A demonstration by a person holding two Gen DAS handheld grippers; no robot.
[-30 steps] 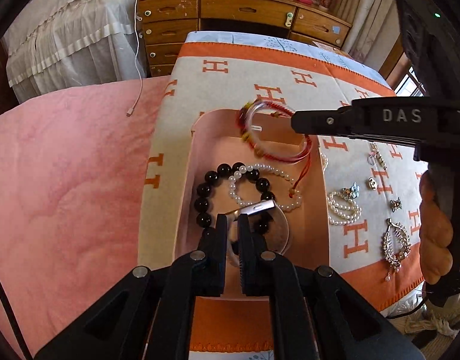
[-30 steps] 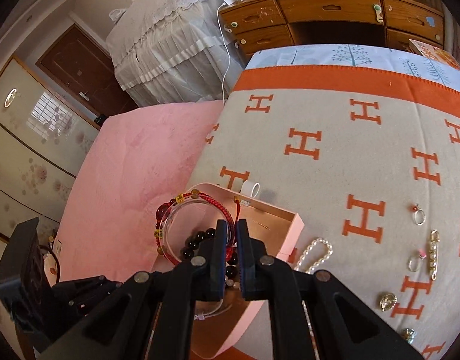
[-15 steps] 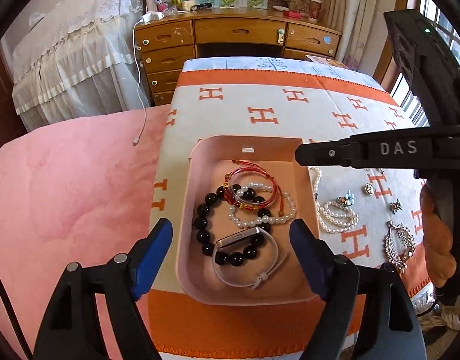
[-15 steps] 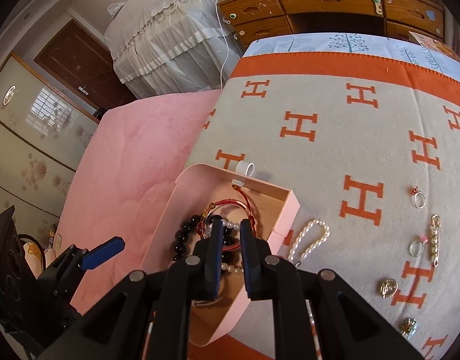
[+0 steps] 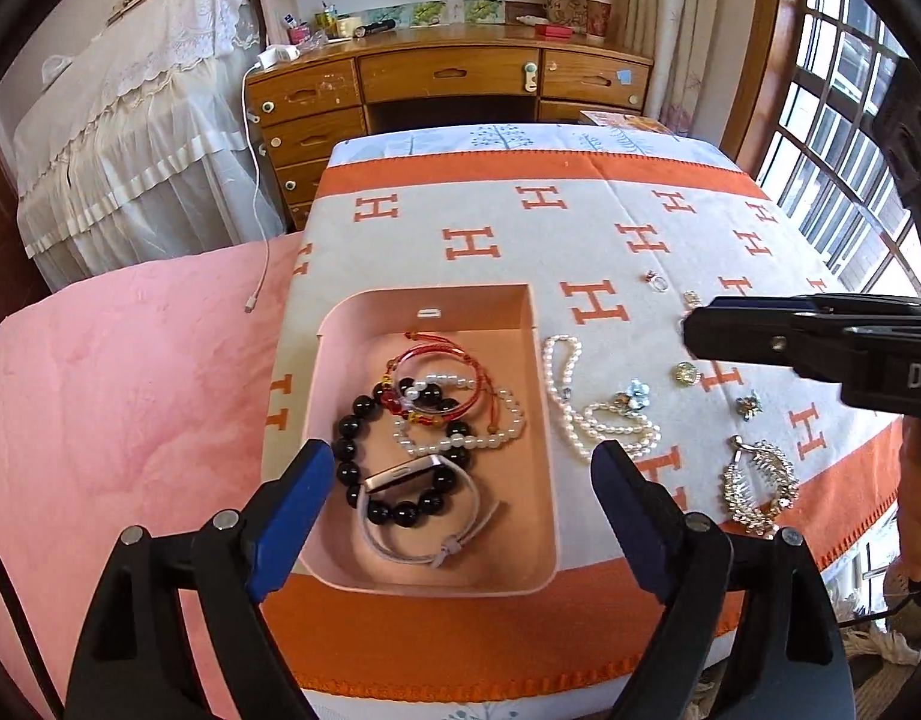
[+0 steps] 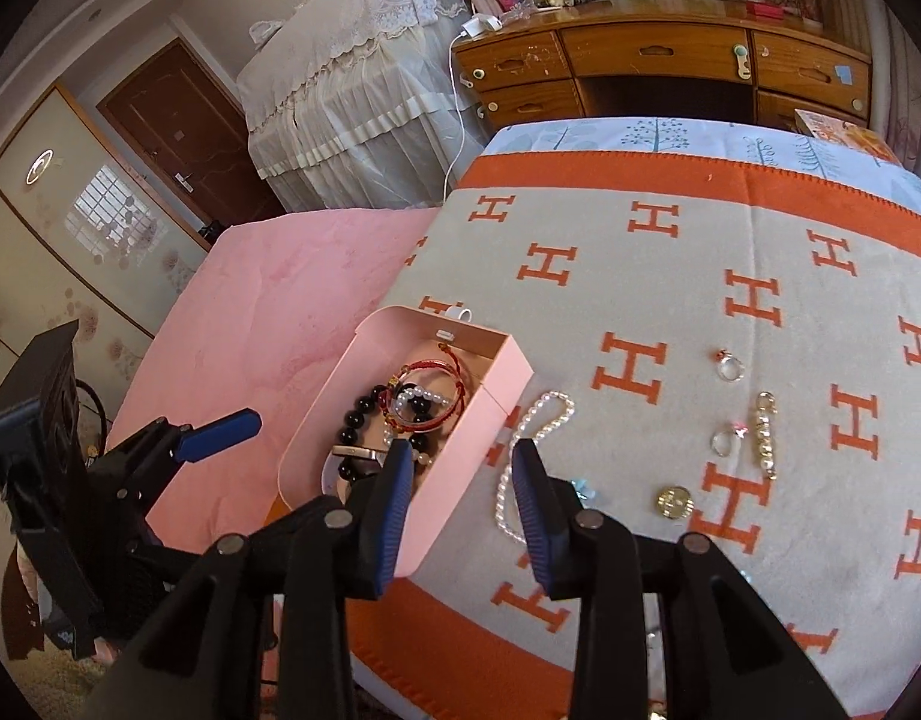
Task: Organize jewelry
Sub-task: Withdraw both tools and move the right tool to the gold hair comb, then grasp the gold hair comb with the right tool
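Observation:
A pink box [image 5: 424, 306] [image 6: 490, 396] sits on the orange-and-cream H blanket. In it lie a red cord bracelet [image 5: 442, 378] [image 6: 427, 393], a black bead bracelet [image 5: 349, 444], a white bead bracelet [image 5: 502, 426] and a white band watch [image 5: 427, 513]. A pearl necklace [image 5: 580, 420] [image 6: 520, 456] lies right of the box, with brooches [image 5: 634, 393], rings [image 6: 730, 366] and a silver piece [image 5: 757, 489] beyond. My left gripper [image 5: 460, 498] is open and empty above the box's near end. My right gripper [image 6: 460, 486] is open and empty over the box's right wall.
The blanket-covered table [image 5: 580, 222] stands beside a pink bed [image 5: 130, 390]. A wooden dresser [image 5: 448, 84] and a lace-covered piece of furniture [image 5: 130, 120] stand behind. A white charging cable [image 5: 259, 228] hangs from the dresser. A window [image 5: 838, 138] is at right.
Both grippers opened and drew back from the box. The red cord bracelet dropped from my right gripper into the box; the left let go of the white watch.

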